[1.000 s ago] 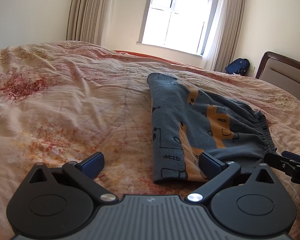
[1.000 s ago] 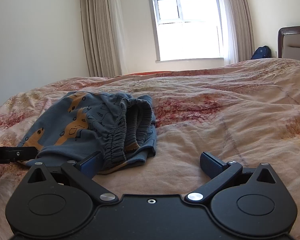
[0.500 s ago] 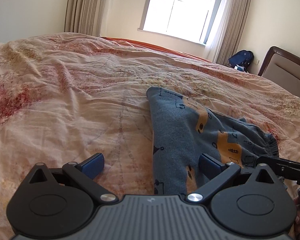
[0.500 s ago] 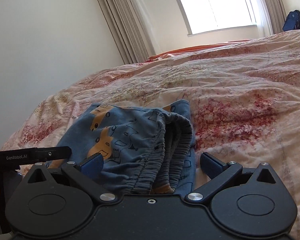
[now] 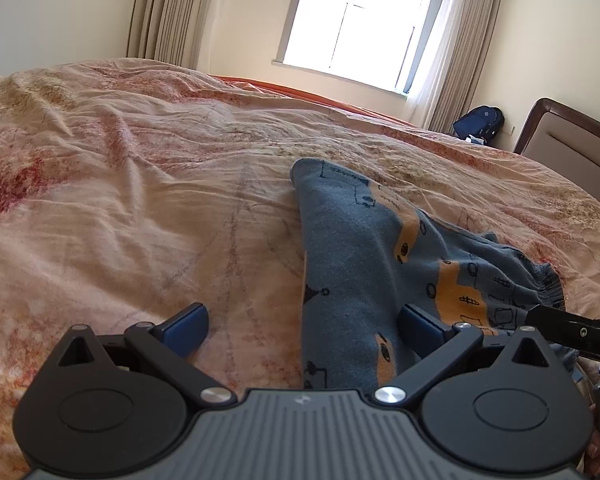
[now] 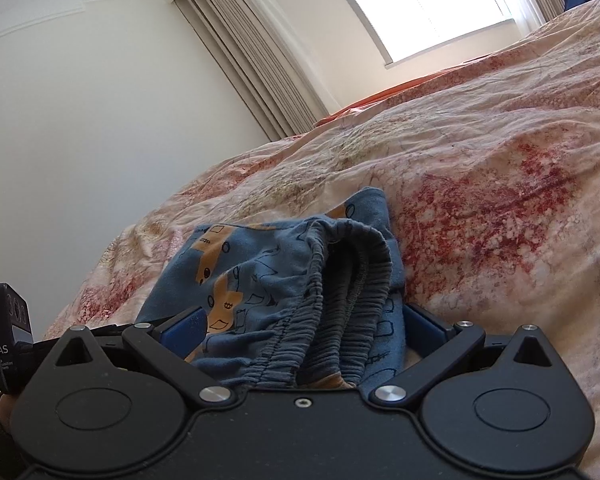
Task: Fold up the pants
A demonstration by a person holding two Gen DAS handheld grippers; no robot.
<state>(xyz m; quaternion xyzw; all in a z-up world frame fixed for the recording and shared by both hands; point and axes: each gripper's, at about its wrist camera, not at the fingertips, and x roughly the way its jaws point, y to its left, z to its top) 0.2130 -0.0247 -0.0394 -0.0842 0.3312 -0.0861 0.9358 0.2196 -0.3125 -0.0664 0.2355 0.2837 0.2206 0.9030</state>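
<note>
Blue pants [image 5: 360,264] with orange vehicle prints lie folded lengthwise on the bed, waistband to the right. My left gripper [image 5: 304,324] is open low over the near end of the pants; the long folded edge runs between its fingers, close to the right fingertip [image 5: 420,322]. In the right wrist view the gathered waistband of the pants [image 6: 340,280] sits between the fingers of my open right gripper [image 6: 304,326], which is tilted. Cloth reaches both blue pads, and the jaws stand wide. The right gripper [image 5: 572,328] also shows at the left view's right edge.
A wrinkled peach and red floral duvet [image 5: 140,200] covers the whole bed. A brown headboard [image 5: 572,148] stands at the right, with a dark backpack [image 5: 478,120] on the floor beside the curtains. The left tool's body [image 6: 8,344] and a hand show at the far left.
Both grippers have moved in over the pants. The right one tilted and shifted left, so the waistband now lies between its fingers. Both stayed open.
</note>
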